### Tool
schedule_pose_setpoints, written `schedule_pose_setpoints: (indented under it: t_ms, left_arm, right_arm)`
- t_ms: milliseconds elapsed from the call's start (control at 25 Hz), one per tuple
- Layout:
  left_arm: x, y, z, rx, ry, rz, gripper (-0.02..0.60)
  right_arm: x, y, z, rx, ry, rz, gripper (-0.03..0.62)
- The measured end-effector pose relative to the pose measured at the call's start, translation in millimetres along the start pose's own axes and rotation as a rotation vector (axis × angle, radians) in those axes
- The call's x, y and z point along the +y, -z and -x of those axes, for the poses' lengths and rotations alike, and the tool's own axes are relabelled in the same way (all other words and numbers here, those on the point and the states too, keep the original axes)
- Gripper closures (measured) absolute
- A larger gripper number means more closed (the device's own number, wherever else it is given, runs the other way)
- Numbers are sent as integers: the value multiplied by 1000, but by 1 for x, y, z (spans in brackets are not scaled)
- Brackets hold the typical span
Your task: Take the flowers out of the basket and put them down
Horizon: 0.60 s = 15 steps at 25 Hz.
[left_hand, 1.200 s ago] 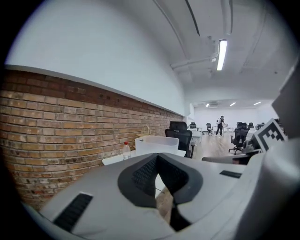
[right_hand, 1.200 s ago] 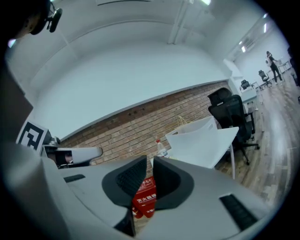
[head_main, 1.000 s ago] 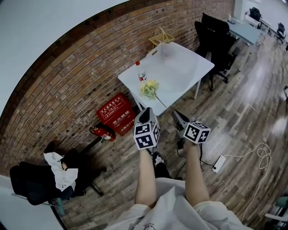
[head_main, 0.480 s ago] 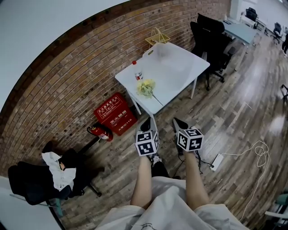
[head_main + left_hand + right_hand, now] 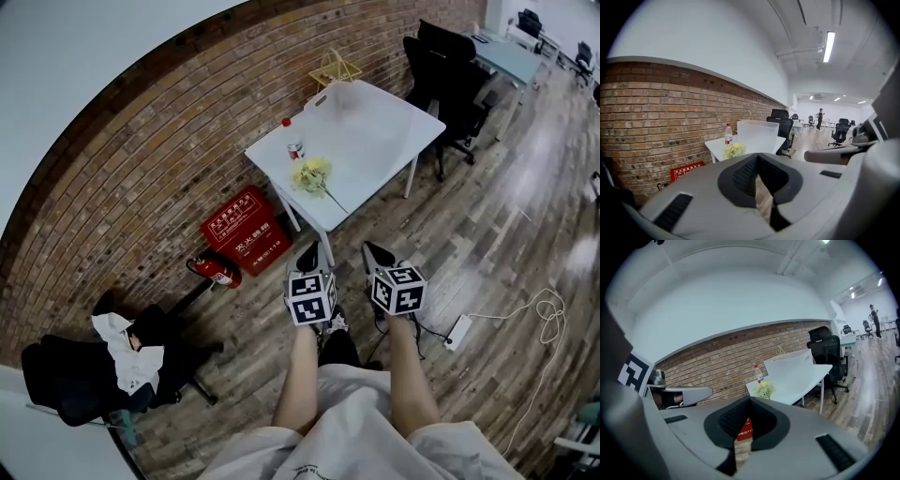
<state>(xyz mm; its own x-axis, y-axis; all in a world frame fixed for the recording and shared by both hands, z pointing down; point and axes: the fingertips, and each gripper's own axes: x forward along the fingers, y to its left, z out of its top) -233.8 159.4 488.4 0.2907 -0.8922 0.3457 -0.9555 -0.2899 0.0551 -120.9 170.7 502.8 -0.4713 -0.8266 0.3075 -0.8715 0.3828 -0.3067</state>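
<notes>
White table (image 5: 384,141) stands in the upper middle of the head view, against the brick wall (image 5: 141,159). The flowers (image 5: 312,172), a pale yellow-green bunch, lie on the table near its lower left edge, with the stem pointing down and to the right. A clear bottle (image 5: 292,141) with a red cap stands upright just above them. A translucent plastic bin (image 5: 352,98) sits further up the table, apart from the flowers. A yellow wire basket (image 5: 336,67) is at the table's top edge by the wall; cannot tell whether it rests on the table or behind it. Left tongs (image 5: 308,251) and right tongs (image 5: 376,253) are held side by side at lower centre, over the wood floor (image 5: 487,234), well apart from the table and pointing towards it. In its own view the left tongs are clenched, with nothing between the dark pads and only a thin slit showing floor. The right tongs are likewise clenched and empty. To the left of the table, a red fire-equipment box (image 5: 244,234) and a fire extinguisher (image 5: 214,270) stand by the wall. Black office chair (image 5: 450,66) at upper right. Power strip (image 5: 459,330) and white cable (image 5: 544,314) on the floor at right. Dark chair with white cloth (image 5: 127,361) at lower left.
</notes>
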Motion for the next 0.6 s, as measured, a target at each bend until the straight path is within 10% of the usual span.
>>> schedule_pose_setpoints:
  t_ms: [600]
  left_arm:
    - [14, -13, -78, 21, 53, 38, 557]
  right_arm:
    - [-23, -14, -62, 64, 12, 50, 597]
